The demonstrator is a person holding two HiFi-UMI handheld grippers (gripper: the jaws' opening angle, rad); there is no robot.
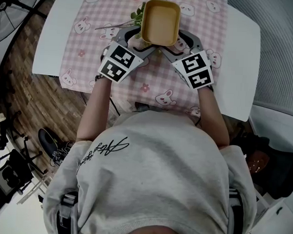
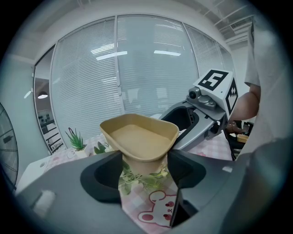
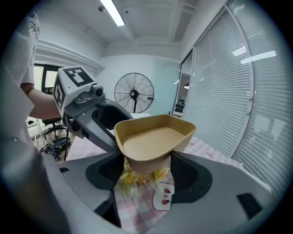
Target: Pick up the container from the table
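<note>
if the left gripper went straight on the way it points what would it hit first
The container: its near end already sits between the left gripper's jaws, which look closed on it, so going on would probably just press into it.

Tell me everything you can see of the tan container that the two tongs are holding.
The tan, rounded-rectangular container looks like matte moulded fibre or plastic, with a flared rim, tapering walls and a flat, empty floor. It is upright, open-topped, and seemingly raised just above the pink checked tablecloth. The left tongs and right tongs each clamp its lower body, one at each near corner.
</note>
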